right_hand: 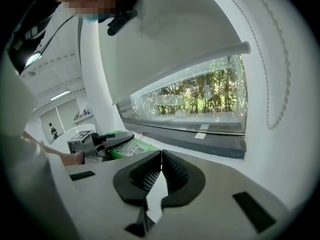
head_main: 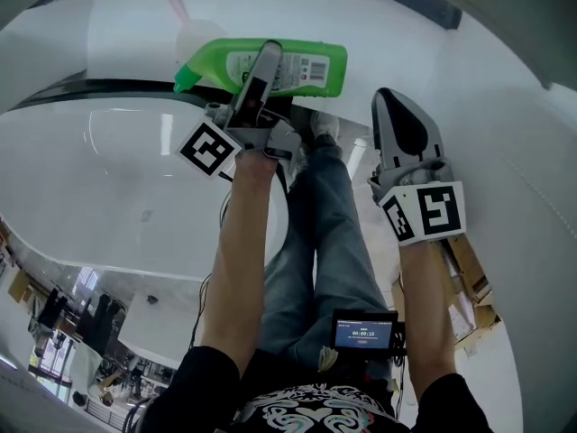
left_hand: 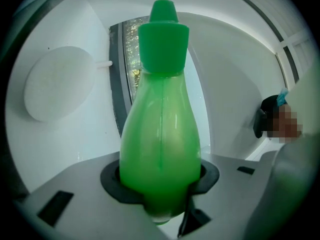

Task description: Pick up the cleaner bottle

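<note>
While the person stands over their jeans (head_main: 325,233), a small screen (head_main: 364,330) at the waist shows light figures too small to read. Each forearm ends in a marker cube carrying a black-and-white square pattern, one on the left (head_main: 209,148) and one on the right (head_main: 428,211). The right gripper (head_main: 388,102) has its jaws closed tip to tip with nothing between them, and it sits well apart from the bottle. The left gripper (head_main: 268,61) is clamped on the bottle (head_main: 334,66), its dark pads pressing on both sides of the wide green body, so the jaws stand well apart around it. In the head view the bottle lies on its side, just past the person's feet, with its cap (left_hand: 163,39) to the left. It wears a white label (head_main: 270,70) with a barcode (head_main: 311,68) at the right end; the rest of the print is too small to read and no brand can be made out. Whether the bottle is clear of the white ledge (right_hand: 280,169) I cannot tell. Beyond it are a round white disc (left_hand: 59,90) on the curved wall and a window (right_hand: 195,96) with green trees outside.
</note>
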`<state>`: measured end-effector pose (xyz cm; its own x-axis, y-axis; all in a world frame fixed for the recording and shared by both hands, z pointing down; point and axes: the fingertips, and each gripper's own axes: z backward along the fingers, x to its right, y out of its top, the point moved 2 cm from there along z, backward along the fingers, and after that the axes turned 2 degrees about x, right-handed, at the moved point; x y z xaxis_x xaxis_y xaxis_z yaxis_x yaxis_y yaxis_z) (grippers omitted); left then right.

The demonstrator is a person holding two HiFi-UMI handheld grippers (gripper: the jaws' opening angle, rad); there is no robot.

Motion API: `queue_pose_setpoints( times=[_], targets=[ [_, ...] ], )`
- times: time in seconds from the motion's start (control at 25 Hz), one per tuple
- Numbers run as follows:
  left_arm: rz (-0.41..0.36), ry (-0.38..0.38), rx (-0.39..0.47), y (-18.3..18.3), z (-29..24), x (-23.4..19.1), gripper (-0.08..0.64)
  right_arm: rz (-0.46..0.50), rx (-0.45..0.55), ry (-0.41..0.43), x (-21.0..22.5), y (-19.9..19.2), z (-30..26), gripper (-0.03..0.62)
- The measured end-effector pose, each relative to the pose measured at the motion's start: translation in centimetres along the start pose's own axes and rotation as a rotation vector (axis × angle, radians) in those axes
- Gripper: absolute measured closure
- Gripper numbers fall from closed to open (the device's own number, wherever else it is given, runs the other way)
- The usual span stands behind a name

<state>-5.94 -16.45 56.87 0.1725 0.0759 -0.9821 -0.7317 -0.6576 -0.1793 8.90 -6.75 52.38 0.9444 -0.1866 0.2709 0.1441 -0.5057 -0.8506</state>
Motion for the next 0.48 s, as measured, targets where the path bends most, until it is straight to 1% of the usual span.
queue_pose_setpoints(
  times=[0.12, 0.2, 0.48],
  targets=[
    [0.037, -0.005, 0.017, -1.1, 0.5, 2.0, 0.368, -0.001, 0.015, 0.004, 0.3, 0.9, 2.1, 0.566],
    [0.044, -0.018, 0.027, -1.6, 0.9, 3.2, 0.368, 0.000, 0.024, 0.009, 0.4, 1.2, 3.2, 0.566],
    [0.085, -0.036, 0.084, -0.8, 2.8, 6.0, 0.368, 0.006, 0.045, 0.034, -1.1, 2.4, 4.7, 0.566]
  ],
)
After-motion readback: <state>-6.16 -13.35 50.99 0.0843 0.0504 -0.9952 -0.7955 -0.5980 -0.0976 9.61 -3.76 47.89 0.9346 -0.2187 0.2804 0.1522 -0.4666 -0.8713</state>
